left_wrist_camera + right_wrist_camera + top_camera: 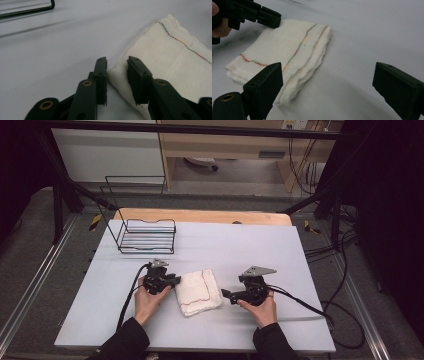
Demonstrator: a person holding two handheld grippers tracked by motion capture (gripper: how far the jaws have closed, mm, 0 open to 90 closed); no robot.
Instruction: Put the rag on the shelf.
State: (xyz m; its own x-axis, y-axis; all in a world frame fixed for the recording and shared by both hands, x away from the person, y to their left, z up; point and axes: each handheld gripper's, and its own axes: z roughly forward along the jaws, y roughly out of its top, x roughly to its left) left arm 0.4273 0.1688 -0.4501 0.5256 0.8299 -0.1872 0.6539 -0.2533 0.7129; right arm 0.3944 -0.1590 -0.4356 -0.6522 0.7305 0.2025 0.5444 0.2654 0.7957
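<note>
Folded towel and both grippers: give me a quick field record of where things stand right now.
towel: folded white cloth with coloured stitching, lying flat on the table
left gripper: jaws narrowed around the towel's corner, a small gap visible, not clamped yet
right gripper: jaws wide open, nothing between them, beside the towel's layered edge
wire rack: at the far left of the table, apart from the towel
</note>
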